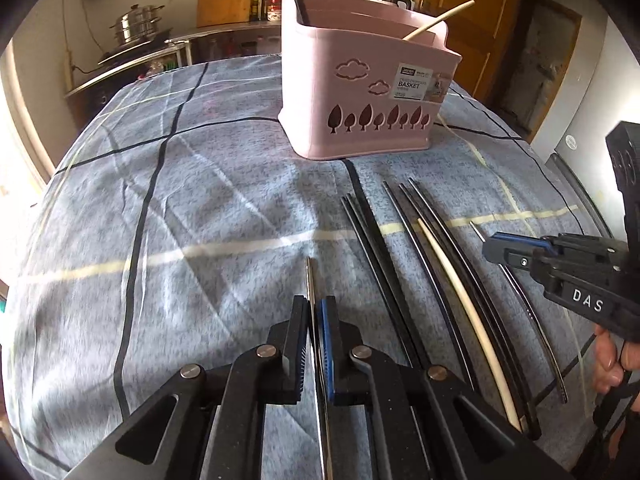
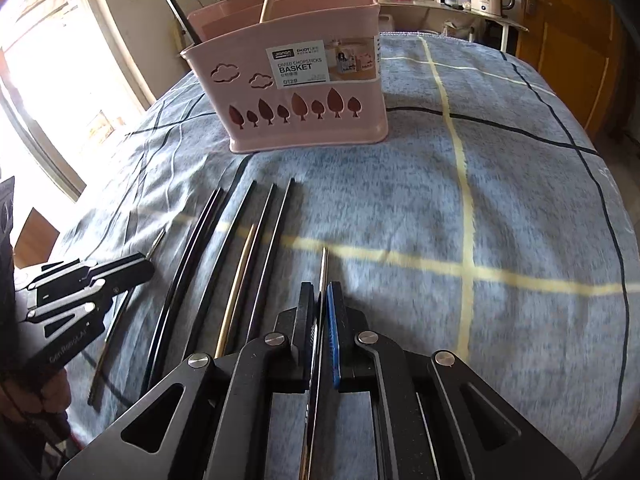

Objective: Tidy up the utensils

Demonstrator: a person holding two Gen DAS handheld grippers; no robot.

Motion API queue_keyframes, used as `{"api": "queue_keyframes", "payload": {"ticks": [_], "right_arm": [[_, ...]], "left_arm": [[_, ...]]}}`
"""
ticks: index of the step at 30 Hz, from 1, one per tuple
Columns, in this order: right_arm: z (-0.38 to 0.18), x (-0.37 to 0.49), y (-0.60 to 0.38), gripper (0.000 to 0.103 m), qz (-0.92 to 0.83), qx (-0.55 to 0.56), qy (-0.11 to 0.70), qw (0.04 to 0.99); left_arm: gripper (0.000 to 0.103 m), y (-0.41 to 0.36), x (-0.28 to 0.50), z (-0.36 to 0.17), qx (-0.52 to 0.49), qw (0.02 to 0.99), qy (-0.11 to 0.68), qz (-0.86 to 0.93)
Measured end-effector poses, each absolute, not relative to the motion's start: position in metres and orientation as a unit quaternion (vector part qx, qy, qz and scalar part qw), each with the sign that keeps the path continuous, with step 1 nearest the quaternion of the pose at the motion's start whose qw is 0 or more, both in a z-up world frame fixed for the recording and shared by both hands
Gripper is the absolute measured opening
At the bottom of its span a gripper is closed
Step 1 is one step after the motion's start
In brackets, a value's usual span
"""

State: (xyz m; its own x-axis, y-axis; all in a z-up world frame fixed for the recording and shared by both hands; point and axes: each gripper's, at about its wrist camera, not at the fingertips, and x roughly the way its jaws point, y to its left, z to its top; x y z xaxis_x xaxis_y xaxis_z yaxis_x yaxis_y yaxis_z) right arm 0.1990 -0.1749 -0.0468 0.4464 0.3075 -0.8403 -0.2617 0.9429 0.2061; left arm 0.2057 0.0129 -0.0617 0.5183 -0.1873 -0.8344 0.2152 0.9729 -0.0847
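Each hand-held gripper is clenched on one thin chopstick: the left hand-held gripper (image 1: 314, 312) pinches a shiny chopstick (image 1: 309, 280), and the right hand-held gripper (image 2: 320, 300) pinches another chopstick (image 2: 323, 268). More black chopsticks (image 1: 384, 248) and one pale chopstick (image 1: 460, 292) lie side by side on the desk (image 1: 200, 200), in front of the pink basket (image 1: 360, 92). They look light, stiff and slippery, so a grip near the middle probably stops them tipping.

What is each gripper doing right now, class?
Left gripper: shut on a chopstick.
Right gripper: shut on another chopstick.
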Motion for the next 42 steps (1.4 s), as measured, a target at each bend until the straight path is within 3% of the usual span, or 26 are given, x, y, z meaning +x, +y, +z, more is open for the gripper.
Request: {"api": "queue_keyframes", "payload": {"ticks": [17,33,42], "right_arm": [[-0.03,0.203,-0.175,0.004,0.178,0.02,0.486,0.855],[0.05,0.191,-0.188,0.004,0.185,0.033,0.402,0.896],[0.085,0.177,-0.199,0.004,0.183,0.04,0.357,0.915]], "left_arm": [[0.003,0.007,0.219,-0.045,0.014,0.868,0.476,-0.138],[0.003,0.015,0.202,0.066,-0.001,0.91,0.381,-0.162],[0.003,0.016,0.197,0.099,-0.002,0.919,0.356,-0.168]]}}
